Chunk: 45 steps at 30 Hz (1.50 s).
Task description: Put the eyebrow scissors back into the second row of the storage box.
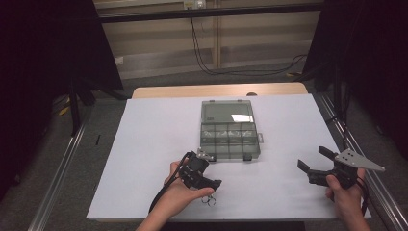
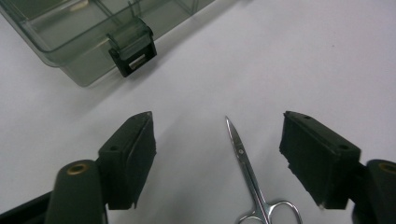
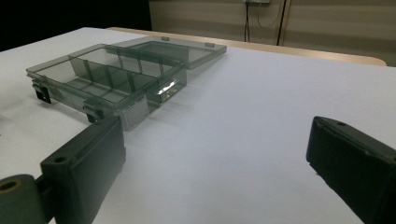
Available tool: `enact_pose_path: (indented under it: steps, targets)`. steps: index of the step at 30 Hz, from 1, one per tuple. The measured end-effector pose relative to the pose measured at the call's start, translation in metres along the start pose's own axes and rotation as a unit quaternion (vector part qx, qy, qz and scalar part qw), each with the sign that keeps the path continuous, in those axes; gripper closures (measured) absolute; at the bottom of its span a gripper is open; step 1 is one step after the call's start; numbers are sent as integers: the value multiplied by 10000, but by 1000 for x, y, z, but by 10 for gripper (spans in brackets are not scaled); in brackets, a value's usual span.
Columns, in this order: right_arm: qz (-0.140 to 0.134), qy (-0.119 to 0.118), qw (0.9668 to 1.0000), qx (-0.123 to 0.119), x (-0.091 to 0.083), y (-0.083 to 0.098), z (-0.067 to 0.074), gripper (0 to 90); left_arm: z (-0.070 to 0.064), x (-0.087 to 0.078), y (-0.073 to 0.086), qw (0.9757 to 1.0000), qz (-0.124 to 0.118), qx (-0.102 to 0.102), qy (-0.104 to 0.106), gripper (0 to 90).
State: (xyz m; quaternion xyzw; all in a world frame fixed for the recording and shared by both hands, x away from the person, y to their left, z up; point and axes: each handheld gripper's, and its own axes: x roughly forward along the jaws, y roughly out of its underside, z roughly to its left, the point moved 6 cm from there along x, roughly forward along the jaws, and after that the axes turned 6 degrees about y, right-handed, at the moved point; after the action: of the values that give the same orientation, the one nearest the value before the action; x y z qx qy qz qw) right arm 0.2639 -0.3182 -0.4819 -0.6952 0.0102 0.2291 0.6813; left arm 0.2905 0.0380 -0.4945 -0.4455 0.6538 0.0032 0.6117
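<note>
Where the left gripper [image 2: 217,140] looks down along its own jaws, the small scissors [image 2: 250,179] lie flat on the white table [image 2: 289,56] between them, blades pointing away, but the finger loops are cut off by the bottom edge, so their full shape cannot be made out. Neither pad touches the steel: the jaws stand apart on either side, released, with more bare table on the left of the blades than on the right. From the high view the scissors [image 1: 210,199] are only a faint glint just below that gripper [image 1: 204,180], partly covered by the left hand [image 1: 180,192], and too small to read. A smoky clear compartment box [image 1: 230,129] lies open in the middle of the table, lid folded back flat behind it; whatever sits in its far row of cells is too dim to tell. In the left gripper view one corner of the box with a black latch [image 2: 133,51] sits near, well clear of the scissor tips. The right gripper [image 1: 317,161] hovers near the table's right edge, held by the right hand [image 1: 344,190], its jaws spread wide with nothing between them; in its own view the box [image 3: 116,77] lies ahead and to the left, with open white surface stretching between. The near table edge lies close below both hands, while the left side of the sheet is bare.
</note>
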Motion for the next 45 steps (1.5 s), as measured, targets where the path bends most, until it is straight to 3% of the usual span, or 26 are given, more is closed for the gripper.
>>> enact_pose_path:
  steps: [3, 7, 11, 13, 17, 20, 25, 28, 34, 42, 45]
  targets:
    - [17, 6, 10000, -9, 0, 1, 0, 39, -5, 1, 3, 9993, 128, -253, 244, 304]
    - [13, 25, 10000, -2, 0, 1, 0, 39, -9, 5, 7, 9997, 196, -129, 45, 403]
    - [18, 38, 10000, 4, 1, 1, 0, 40, -11, 7, 11, 9991, 352, -225, -70, 451]
    - [42, 40, 10000, 19, 1, 2, 0, 39, -12, 7, 12, 9988, 443, -152, -121, 498]
    - [31, 62, 10000, 0, 0, 2, 0, 40, -18, 9, 15, 9990, 423, -114, -126, 602]
    - [58, 74, 10000, 11, 1, 2, 0, 40, -20, 10, 16, 9984, 449, 23, -357, 662]
    - [67, 103, 9999, -13, 1, 3, 0, 42, -20, 11, 17, 9977, 437, 60, -517, 714]
    - [76, 122, 9999, -19, 2, 3, 0, 43, -19, 11, 17, 9977, 460, 89, -488, 723]
    - [88, 124, 9999, -26, 2, 4, 2, 43, -11, 9, 16, 9982, 512, -31, -295, 850]
    - [102, 129, 9999, 10, 2, 4, 0, 46, -7, 8, 14, 9981, 621, 6, -38, 855]
    - [109, 164, 9998, -13, 3, 5, -1, 47, -7, 7, 14, 9980, 636, 6, -43, 855]
